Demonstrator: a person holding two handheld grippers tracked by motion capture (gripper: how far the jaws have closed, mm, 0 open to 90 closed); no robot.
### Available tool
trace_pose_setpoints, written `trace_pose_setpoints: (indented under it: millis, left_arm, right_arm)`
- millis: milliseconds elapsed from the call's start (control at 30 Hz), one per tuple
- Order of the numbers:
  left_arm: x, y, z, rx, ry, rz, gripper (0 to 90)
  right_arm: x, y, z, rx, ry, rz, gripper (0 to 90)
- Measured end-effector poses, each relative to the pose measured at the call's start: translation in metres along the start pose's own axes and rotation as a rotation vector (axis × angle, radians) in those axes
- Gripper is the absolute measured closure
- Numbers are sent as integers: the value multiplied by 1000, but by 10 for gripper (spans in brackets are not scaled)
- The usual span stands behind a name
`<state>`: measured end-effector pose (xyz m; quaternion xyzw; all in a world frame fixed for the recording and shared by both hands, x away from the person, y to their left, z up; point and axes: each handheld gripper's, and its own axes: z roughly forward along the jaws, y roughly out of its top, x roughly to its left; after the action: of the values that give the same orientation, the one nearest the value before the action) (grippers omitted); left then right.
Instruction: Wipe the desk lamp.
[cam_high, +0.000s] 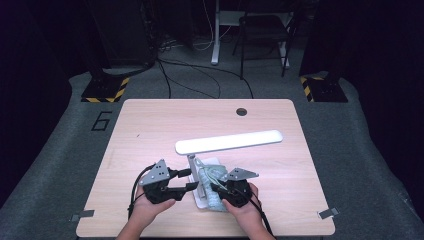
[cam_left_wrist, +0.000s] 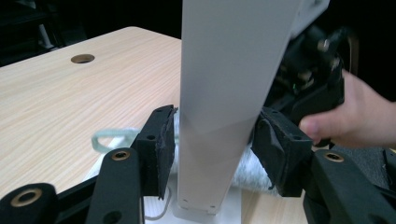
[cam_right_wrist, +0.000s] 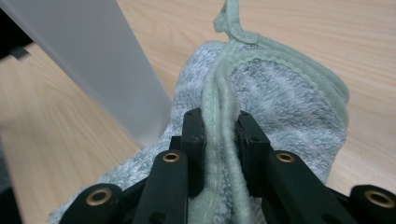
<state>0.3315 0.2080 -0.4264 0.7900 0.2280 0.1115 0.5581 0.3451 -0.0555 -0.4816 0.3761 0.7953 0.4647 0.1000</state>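
Your right gripper (cam_right_wrist: 219, 154) clenched on folded green-trimmed cloth (cam_right_wrist: 275, 98), hem pinched between pads. Cloth lies bunched on lamp base (cam_high: 200, 200), near table's (cam_high: 150, 125) front edge, just right of upright lamp post (cam_left_wrist: 219, 116). Your left gripper (cam_left_wrist: 215, 149) straddles post, left pad against it, right pad close beside; firm grasp cannot be told. White lamp head (cam_high: 229, 141) stretches level above both grippers, angled toward table's right. Your hands (cam_high: 150, 207) enter from bottom edge.

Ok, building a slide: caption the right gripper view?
Right tool pinches the green-trimmed towel's folded edge beside the white lamp arm.
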Motion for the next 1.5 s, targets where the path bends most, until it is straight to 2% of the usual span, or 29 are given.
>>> trace_pose_setpoints:
  millis: [67, 133, 233, 333, 367, 500, 633, 767, 833, 867, 933, 967, 1000, 1033, 1100, 1133, 1167, 1233, 1300, 1333, 1367, 1400, 1433, 1500]
  left_arm:
    - [-2, 3, -5, 2, 10, 17, 514]
    - [-4, 3, -9, -15, 11, 5, 541]
    - [-3, 4, -14, 0, 34, 7, 580]
    - [-1, 1, -12, 1, 45, -12, 619]
    - [-1, 0, -10, -4, 54, -14, 623]
    - [2, -4, -8, 20, 61, -25, 624]
    - [3, -6, -6, 31, 75, -19, 622]
    - [2, -6, -6, 31, 75, -21, 619]
    - [2, -6, -5, 29, 76, -26, 619]
    - [2, -6, -5, 30, 77, -24, 619]
    - [2, -6, -5, 29, 77, -24, 619]
    - [2, -6, -5, 29, 78, -23, 617]
    - [2, -7, -5, 28, 78, -25, 616]
    - [2, -7, -5, 34, 77, -21, 615]
    - [3, -7, -5, 35, 80, -22, 613]
    - [2, -8, -4, 33, 77, -32, 612]
    - [3, -8, -4, 35, 79, -26, 612]
    - [2, -8, -4, 34, 84, -31, 612]
    - [2, -8, -4, 36, 87, -28, 613]
    - [2, -8, -4, 35, 86, -28, 612]
    - [2, -8, -5, 37, 85, -30, 612]
    - [3, -8, -5, 38, 86, -22, 612]
    - [3, -8, -5, 32, 90, -25, 613]
    - [4, -8, -6, 25, 90, -32, 614]
  right_arm:
    - [3, 8, -5, -17, 8, 4, 760]
    - [6, 12, -9, -33, 8, 10, 759]
    - [8, 16, -11, -50, 27, 31, 758]
    - [10, 13, -4, -34, 53, 53, 755]
    - [9, 12, -1, -31, 54, 39, 754]
    - [8, 6, 8, 4, 67, 57, 754]
    - [4, -1, 18, 32, 85, 80, 755]
    - [0, -7, 22, 32, 98, 92, 756]
    - [-1, -7, 22, 31, 95, 80, 756]
    - [1, -7, 23, 36, 78, 49, 757]
    - [6, -8, 26, 54, 14, -61, 759]
    - [8, -11, 28, 73, -3, -90, 762]
    - [7, -12, 28, 64, 2, -91, 762]
    - [5, -12, 28, 51, 8, -70, 762]
    - [5, -12, 28, 58, 10, -79, 763]
    - [7, -12, 28, 56, -3, -102, 763]
    - [10, -12, 29, 66, -29, -155, 765]
    - [12, -13, 31, 67, -59, -228, 765]
    - [12, -12, 31, 70, -55, -188, 766]
    - [10, -12, 31, 72, -38, -139, 768]
    - [7, -11, 30, 66, -15, -70, 770]
    - [2, -11, 29, 59, 30, 10, 773]
    - [0, -10, 29, 56, 52, 55, 775]
    - [-1, -8, 27, 39, 89, 92, 777]
